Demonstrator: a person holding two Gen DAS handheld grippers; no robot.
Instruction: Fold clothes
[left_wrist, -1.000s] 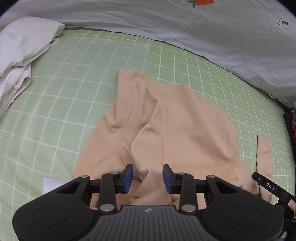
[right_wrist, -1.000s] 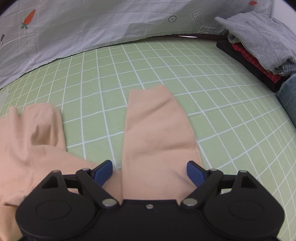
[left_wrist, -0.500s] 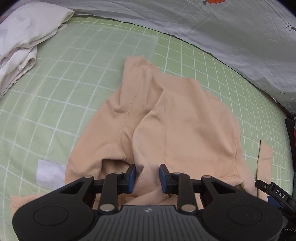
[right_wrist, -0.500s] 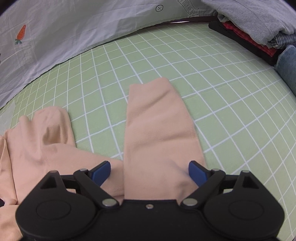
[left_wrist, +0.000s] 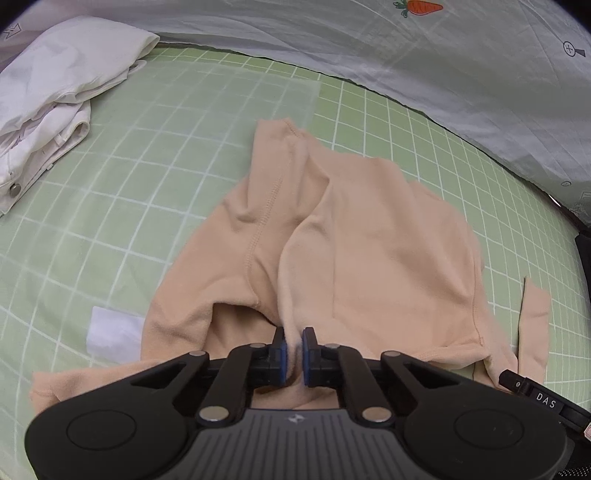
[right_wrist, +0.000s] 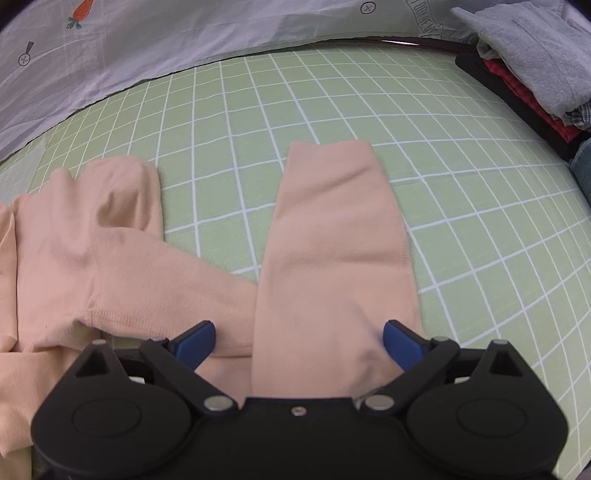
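A peach long-sleeved top (left_wrist: 369, 251) lies rumpled on the green grid mat (left_wrist: 147, 155). My left gripper (left_wrist: 293, 356) is shut on a raised fold of the top near its near edge. In the right wrist view one sleeve (right_wrist: 332, 258) of the top lies flat and points away from me. My right gripper (right_wrist: 299, 343) is open, its blue pads on either side of the sleeve's near end. The body of the top (right_wrist: 74, 251) lies to the left.
A white garment (left_wrist: 55, 103) lies bunched at the mat's far left. A stack of folded clothes (right_wrist: 532, 62), grey on top, stands at the far right. A pale printed sheet (left_wrist: 406, 55) borders the mat's far edge. A white patch (left_wrist: 110, 332) lies beside the top.
My left gripper has closed from open onto a fold of the top. My right gripper stayed open over the sleeve and shifted only slightly.
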